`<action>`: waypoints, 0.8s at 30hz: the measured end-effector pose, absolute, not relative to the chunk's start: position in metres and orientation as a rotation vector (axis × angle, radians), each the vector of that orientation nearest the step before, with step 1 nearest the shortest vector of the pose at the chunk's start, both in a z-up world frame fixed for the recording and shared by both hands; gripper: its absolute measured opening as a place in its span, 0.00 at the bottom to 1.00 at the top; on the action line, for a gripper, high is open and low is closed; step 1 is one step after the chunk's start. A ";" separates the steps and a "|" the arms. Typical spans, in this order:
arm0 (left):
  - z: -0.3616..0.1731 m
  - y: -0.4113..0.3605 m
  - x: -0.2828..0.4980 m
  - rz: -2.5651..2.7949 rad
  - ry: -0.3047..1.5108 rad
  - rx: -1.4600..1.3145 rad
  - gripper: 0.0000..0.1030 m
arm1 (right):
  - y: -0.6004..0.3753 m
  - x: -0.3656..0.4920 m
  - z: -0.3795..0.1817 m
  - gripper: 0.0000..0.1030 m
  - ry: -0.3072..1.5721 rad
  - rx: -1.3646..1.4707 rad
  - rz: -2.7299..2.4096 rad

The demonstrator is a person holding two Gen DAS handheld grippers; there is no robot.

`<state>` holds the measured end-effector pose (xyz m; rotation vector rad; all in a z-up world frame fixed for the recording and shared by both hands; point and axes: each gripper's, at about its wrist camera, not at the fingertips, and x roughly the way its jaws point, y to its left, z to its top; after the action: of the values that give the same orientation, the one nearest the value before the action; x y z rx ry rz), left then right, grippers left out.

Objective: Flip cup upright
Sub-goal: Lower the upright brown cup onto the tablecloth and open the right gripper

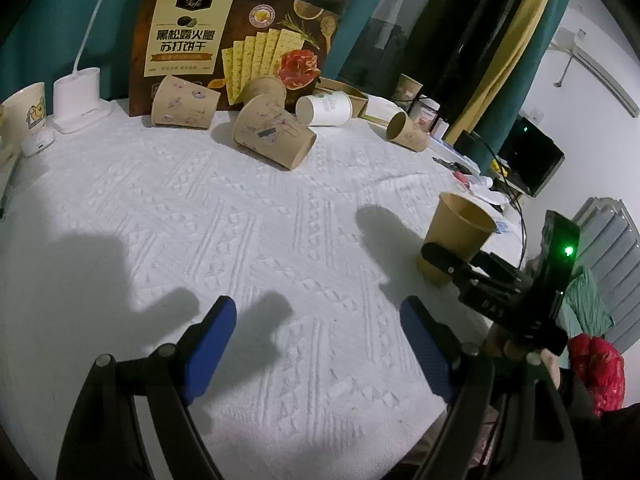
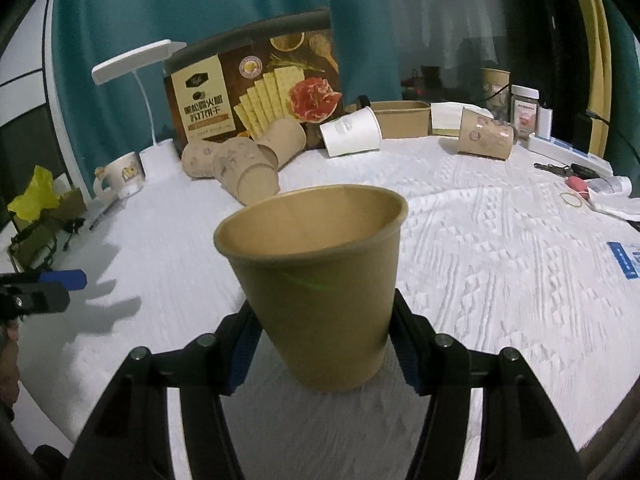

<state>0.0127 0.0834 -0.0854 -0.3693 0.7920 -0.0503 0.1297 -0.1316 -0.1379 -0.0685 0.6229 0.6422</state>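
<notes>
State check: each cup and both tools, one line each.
Plain brown cup: upright, mouth up, base on the cloth.
Right tool: fingers against the cup's sides.
Left tool: open, empty.
White cup: on its side.
Printed brown cups: on their sides.
Mug: upright.

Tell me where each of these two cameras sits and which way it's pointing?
Left wrist: on the left gripper, looking across the white tablecloth to a cracker box; its open blue fingers show.
Right wrist: on the right gripper, facing the same box, fingers flanking the upright plain cup.
Shared: cup, box, tipped cups; each sees the other gripper.
</notes>
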 end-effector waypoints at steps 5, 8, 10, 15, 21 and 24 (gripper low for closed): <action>-0.084 0.083 0.011 -0.047 0.786 -0.349 0.82 | -0.133 0.123 -0.142 0.59 0.635 -0.071 0.620; -0.085 0.082 0.010 -0.048 0.790 -0.335 0.82 | -0.135 0.119 -0.143 0.65 0.637 -0.070 0.603; -0.086 0.081 0.009 -0.050 0.793 -0.326 0.82 | -0.137 0.115 -0.144 0.66 0.641 -0.063 0.593; -0.087 0.078 0.010 -0.061 0.803 -0.306 0.82 | -0.144 0.106 -0.148 0.66 0.661 -0.030 0.578; -0.085 0.072 0.010 -0.072 0.807 -0.279 0.82 | -0.157 0.091 -0.150 0.66 0.665 -0.015 0.544; -0.080 0.066 0.009 -0.078 0.793 -0.256 0.82 | -0.171 0.083 -0.149 0.66 0.672 0.017 0.522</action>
<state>0.0086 0.0664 -0.0804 -0.2564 0.7934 -0.0780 0.0831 -0.1705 -0.1494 0.0171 0.6721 0.5218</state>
